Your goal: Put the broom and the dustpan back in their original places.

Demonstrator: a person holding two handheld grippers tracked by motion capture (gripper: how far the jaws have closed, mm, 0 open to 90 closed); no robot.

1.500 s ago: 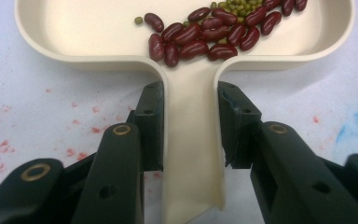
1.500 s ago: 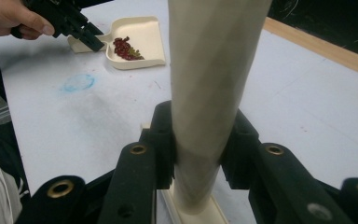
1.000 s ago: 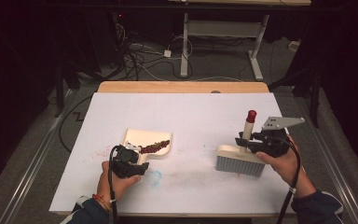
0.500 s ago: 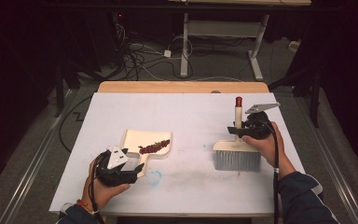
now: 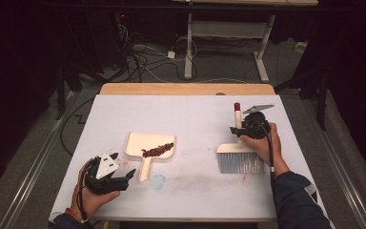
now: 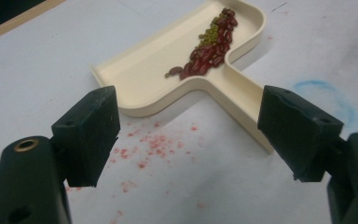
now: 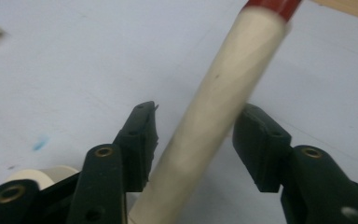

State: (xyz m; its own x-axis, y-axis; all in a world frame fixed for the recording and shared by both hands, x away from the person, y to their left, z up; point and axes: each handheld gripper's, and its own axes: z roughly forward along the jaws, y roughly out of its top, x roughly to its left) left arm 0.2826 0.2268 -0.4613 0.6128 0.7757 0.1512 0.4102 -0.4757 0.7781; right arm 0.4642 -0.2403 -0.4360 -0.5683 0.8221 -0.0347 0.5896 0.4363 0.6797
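Observation:
A cream dustpan [image 5: 138, 143] [image 6: 144, 79] lies at the table's centre left with a line of red and green beans [image 5: 157, 150] [image 6: 209, 46] in it. My left gripper [image 5: 127, 175] [image 6: 191, 93] hovers short of the pan's handle [image 6: 242, 98]; its jaws have just been opening and stand wide with nothing between them. At the right a brush [image 5: 240, 162] rests bristles down, its red-tipped handle [image 5: 237, 112] [image 7: 223, 84] upright. My right gripper [image 5: 236, 132] [image 7: 198, 112] straddles that handle; its jaws have just been opening and the pads stand off it.
Red specks [image 6: 154, 144] dot the white table sheet [image 5: 190, 114] in front of the pan, and a blue chalk smear [image 5: 158, 181] [image 6: 326, 93] lies beside the pan's handle. A wooden strip [image 5: 186, 88] borders the far edge. Cables and desk legs lie on the floor beyond.
The left gripper has let go of the dustpan handle and backed off toward the near left. The right hand shifted left with the brush, and its jaws have spread off the handle.

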